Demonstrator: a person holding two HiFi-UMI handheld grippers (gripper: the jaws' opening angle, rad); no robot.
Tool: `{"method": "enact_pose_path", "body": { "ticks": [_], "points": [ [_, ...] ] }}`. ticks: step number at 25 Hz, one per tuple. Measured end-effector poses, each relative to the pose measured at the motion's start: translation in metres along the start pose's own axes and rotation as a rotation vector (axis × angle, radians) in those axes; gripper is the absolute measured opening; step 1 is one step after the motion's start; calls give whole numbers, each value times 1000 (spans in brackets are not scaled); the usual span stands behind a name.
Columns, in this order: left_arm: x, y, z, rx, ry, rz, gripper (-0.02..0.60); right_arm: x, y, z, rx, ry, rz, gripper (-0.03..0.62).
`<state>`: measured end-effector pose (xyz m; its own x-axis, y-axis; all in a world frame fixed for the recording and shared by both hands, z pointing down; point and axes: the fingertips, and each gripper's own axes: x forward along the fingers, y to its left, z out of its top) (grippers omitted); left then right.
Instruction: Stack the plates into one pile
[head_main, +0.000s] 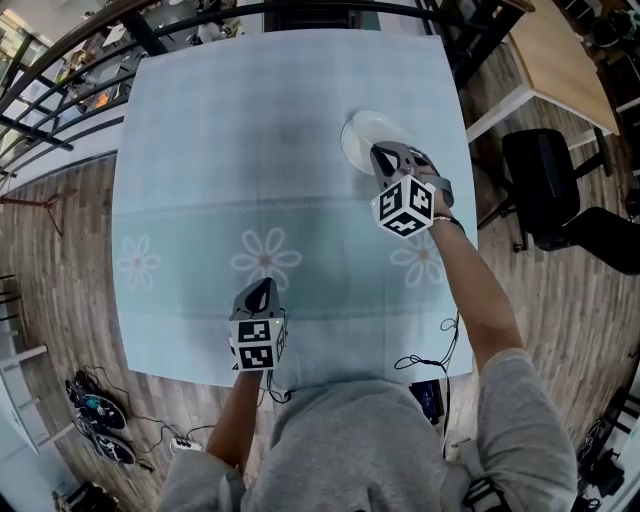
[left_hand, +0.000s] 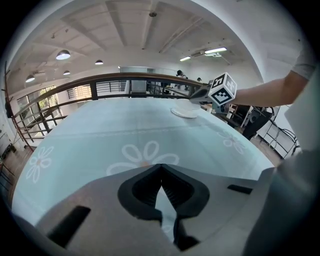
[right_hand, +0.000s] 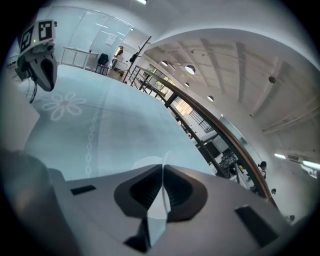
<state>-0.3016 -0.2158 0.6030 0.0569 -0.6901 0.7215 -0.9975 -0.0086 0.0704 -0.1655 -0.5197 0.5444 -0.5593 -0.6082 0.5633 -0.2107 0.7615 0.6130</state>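
A white plate (head_main: 362, 133) lies on the pale blue flowered tablecloth (head_main: 200, 150) at the far right of the table; from the left gripper view it shows as a low white pile (left_hand: 185, 112). My right gripper (head_main: 381, 153) hangs right over it, rolled to one side, its jaws shut on the thin rim of another white plate (right_hand: 165, 156), which I see edge-on. Under it the lying plate (right_hand: 142, 165) shows faintly. My left gripper (head_main: 262, 286) is shut and empty over the near edge of the table, its jaws (left_hand: 161, 169) touching.
Black office chairs (head_main: 545, 185) and a wooden desk (head_main: 550, 50) stand to the right of the table. A dark railing (head_main: 60, 70) curves behind it. Cables and shoes (head_main: 100, 420) lie on the wooden floor at the near left.
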Motion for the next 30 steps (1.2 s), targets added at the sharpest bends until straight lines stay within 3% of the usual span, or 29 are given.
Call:
{"method": "enact_pose_path", "body": {
  "ticks": [7,13,16,19,23,26,30],
  "points": [
    [3,-1,-5,0,14,-5,19,18,46,-11,33,36,127,32],
    [2,1,-6,-6,24,-11,20,29,71,-8,173,40,230,34],
    [2,1,-6,-3,23,-16,19,27,73,-7,233,29,243,118],
    [4,8,-2,10,10,-18,20,22,59,4,301,-12,203,132],
    [-6,1,8,30,-21,-32,20,-31,46,11,404,-96,144,122],
    [-15,-16,19,57,-60,-50,20,-96,45,3,442,-159,108,43],
    [-37,-52,27,84,-116,-61,20,-192,49,-20,510,-209,94,35]
  ]
}}
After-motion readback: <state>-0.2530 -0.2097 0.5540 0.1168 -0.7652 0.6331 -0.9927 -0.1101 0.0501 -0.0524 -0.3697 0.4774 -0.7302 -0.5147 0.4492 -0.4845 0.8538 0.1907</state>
